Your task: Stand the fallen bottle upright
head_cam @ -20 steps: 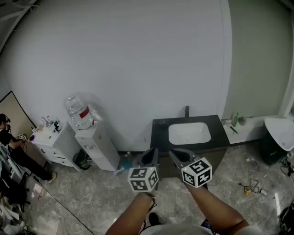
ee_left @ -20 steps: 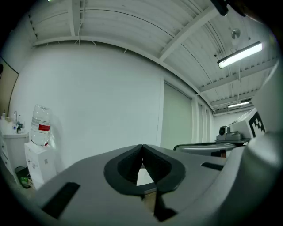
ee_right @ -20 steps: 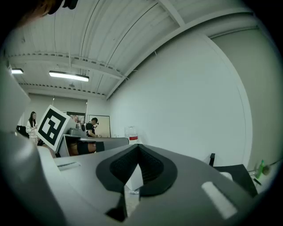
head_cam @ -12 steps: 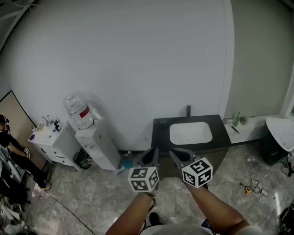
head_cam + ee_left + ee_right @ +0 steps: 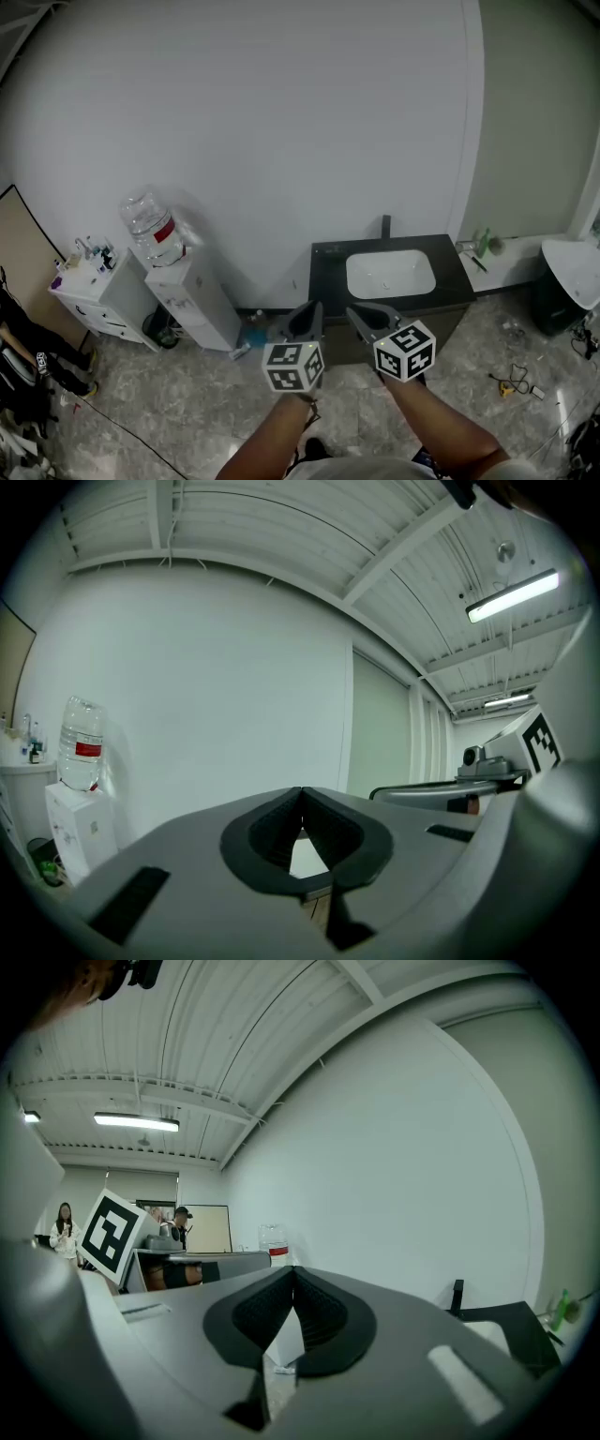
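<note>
No fallen bottle is clearly identifiable. A small pale object [image 5: 242,351] lies on the floor by the water dispenser; I cannot tell what it is. A green bottle [image 5: 481,246] stands on a pale ledge right of the dark sink counter [image 5: 328,267]. Both grippers are held level at chest height, side by side, pointing at the white wall. My left gripper [image 5: 307,320] [image 5: 300,791] is shut with nothing between its pads. My right gripper [image 5: 361,317] [image 5: 293,1270] is also shut and empty. Both are well short of the counter.
A white water dispenser [image 5: 192,300] with a large clear jug [image 5: 150,228] stands at the left wall, and a white cabinet [image 5: 94,295] is beside it. A white basin [image 5: 390,274] sits in the counter. Cables [image 5: 516,384] lie on the floor at right. People stand behind, in the right gripper view.
The head view has swung slightly right: the dispenser and cabinet slid left in the picture, and the person at the left edge is almost out of frame. Both grippers kept still and shut.
</note>
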Motion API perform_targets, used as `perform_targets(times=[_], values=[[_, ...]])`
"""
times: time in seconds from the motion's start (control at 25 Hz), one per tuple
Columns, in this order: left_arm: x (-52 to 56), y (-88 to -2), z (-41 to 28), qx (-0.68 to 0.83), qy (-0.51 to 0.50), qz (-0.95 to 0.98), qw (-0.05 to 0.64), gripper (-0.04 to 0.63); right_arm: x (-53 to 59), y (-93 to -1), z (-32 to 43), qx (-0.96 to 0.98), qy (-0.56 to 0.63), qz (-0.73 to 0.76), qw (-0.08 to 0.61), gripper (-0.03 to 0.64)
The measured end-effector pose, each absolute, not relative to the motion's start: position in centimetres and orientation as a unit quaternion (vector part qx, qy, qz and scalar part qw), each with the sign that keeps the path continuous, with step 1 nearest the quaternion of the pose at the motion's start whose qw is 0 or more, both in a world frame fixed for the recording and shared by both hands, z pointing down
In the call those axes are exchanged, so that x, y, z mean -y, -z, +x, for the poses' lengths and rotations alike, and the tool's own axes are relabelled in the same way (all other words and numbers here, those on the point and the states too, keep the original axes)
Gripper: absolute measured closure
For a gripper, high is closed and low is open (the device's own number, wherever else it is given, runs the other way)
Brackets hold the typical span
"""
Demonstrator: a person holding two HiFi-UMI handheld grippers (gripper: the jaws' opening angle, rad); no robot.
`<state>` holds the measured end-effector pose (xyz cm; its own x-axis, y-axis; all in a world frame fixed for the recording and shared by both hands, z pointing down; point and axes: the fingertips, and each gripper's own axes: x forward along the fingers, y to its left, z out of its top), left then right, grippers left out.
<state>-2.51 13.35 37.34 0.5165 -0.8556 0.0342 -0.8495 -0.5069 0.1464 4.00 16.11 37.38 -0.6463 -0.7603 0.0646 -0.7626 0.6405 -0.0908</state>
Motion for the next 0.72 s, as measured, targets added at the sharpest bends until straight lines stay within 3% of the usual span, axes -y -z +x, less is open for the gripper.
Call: perform_targets(times=[0.72], values=[[2.4, -42.2, -12.4, 0.435, -0.004, 0.892, 0.12, 0.588, 1.7, -42.6, -5.1, 0.886, -0.092, 0.447, 0.085, 0.604]])
